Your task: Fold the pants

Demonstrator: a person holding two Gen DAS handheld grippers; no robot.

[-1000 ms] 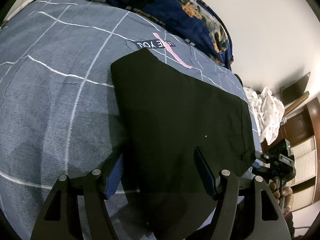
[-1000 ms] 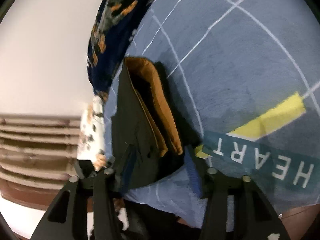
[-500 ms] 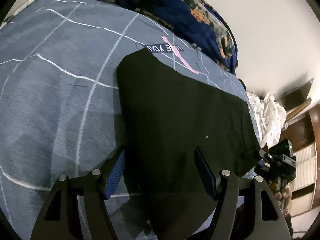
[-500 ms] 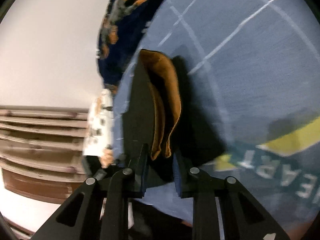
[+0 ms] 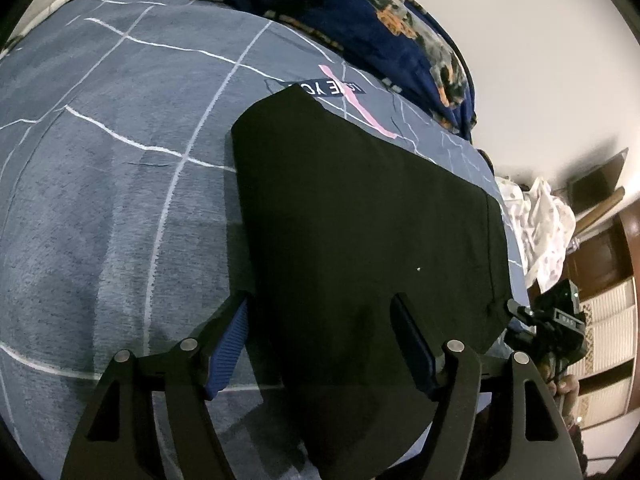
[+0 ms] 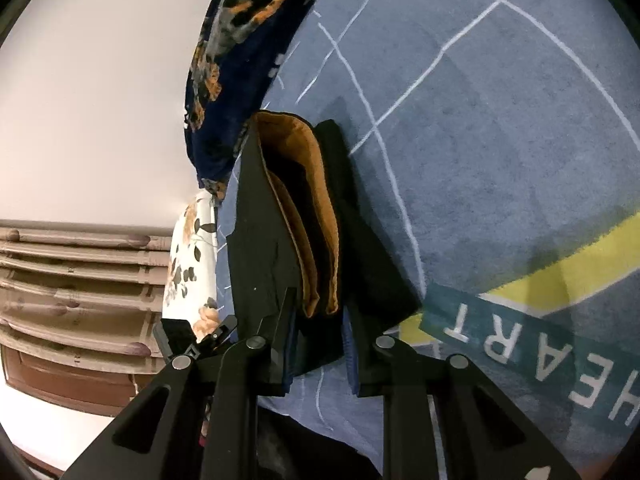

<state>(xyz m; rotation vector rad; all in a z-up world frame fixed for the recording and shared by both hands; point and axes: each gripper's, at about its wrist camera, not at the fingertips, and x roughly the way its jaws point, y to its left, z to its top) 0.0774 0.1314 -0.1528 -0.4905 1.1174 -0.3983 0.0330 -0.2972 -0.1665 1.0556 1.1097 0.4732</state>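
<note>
one bed (image 5: 100, 208) fills both views, one pair of black pants (image 5: 360, 232) lying folded at centre frame. left claw (image 5: 320, 340) stands wide, straddling the pants' near edge at bottom. right claw (image 6: 318, 334) has just been closing, narrow, around the pants' brown-lined end.

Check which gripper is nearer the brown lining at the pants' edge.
Right. The right gripper has just been closing around the pants edge, with the brown lining between its fingers. The left gripper straddles the flat black cloth, with no lining in its view.
</note>
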